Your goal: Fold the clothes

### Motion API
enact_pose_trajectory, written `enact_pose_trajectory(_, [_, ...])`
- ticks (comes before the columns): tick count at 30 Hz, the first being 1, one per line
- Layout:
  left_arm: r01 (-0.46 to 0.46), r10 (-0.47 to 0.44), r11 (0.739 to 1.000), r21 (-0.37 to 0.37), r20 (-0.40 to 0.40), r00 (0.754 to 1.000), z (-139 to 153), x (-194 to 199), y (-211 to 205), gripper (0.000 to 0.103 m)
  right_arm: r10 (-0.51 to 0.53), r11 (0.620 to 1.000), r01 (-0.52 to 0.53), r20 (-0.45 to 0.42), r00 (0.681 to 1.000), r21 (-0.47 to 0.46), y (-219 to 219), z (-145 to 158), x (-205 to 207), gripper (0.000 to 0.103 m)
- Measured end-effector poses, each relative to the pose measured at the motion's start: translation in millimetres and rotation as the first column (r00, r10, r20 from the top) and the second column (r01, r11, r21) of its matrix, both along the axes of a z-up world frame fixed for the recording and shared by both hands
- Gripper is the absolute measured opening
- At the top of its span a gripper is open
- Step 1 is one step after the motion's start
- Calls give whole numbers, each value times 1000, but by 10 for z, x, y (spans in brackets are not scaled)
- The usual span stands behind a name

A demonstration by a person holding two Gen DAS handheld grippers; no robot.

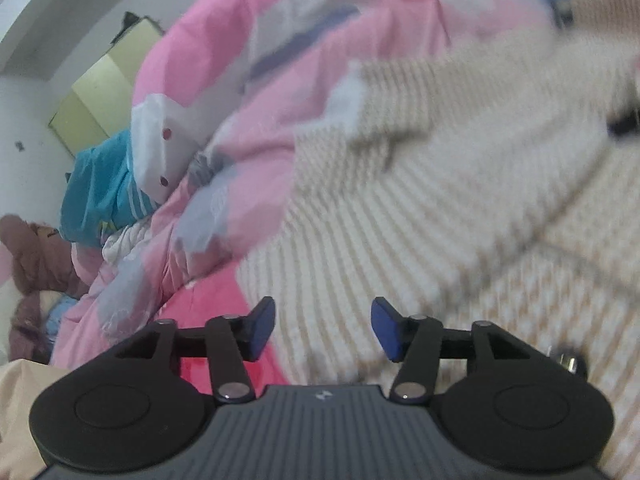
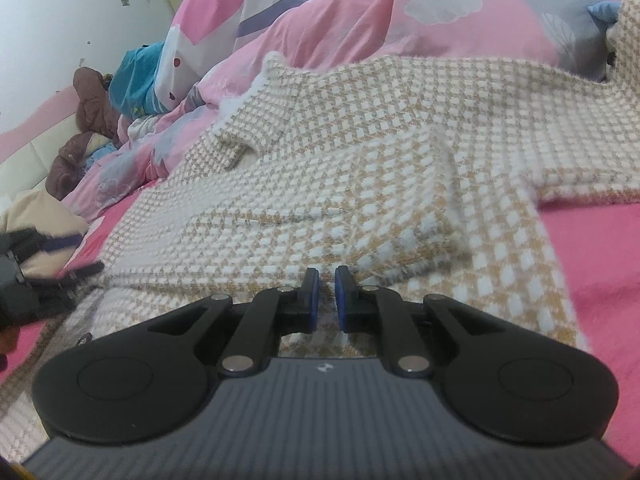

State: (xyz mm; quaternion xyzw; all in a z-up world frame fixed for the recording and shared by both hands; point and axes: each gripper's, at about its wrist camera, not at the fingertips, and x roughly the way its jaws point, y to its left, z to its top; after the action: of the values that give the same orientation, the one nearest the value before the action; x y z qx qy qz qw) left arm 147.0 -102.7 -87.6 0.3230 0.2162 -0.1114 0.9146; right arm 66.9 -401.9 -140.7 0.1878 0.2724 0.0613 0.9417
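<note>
Two hand-held grippers over checked sweater (image 2: 360, 168) on bed (image 2: 600, 248): left hand-held gripper (image 1: 323, 328) agape, empty; right hand-held gripper (image 2: 327, 300) nearly closed, pinching sweater fabric.

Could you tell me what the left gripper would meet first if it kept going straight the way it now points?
Most likely the cream-and-tan checked knit garment spread on the bed: the open left gripper points down onto it, nothing between its fingers. The view is blurred, so depth is uncertain.
</note>
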Motion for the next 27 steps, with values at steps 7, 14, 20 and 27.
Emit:
enact_pose_trajectory(7, [-17, -10, 986, -163, -165, 986, -6, 681, -266, 64, 1, 1000, -1, 3, 1000, 21, -26, -17, 1, 7])
enact_pose_trajectory(14, [-141, 39, 920, -366, -272, 961, -321, 1126, 81, 82, -2, 1000, 2, 2, 1000, 22, -17, -27, 2, 7])
enact_pose_trajectory(20, [-245, 127, 885, -396, -300, 945, -187, 1239, 227, 75, -4, 1000, 4, -1, 1000, 12, -2, -18, 6, 7])
enact_pose_trajectory(27, [-126, 27, 910, -396, -246, 969, 249, 333, 467, 73, -3, 999, 3, 2, 1000, 51, -53, -38, 0, 7])
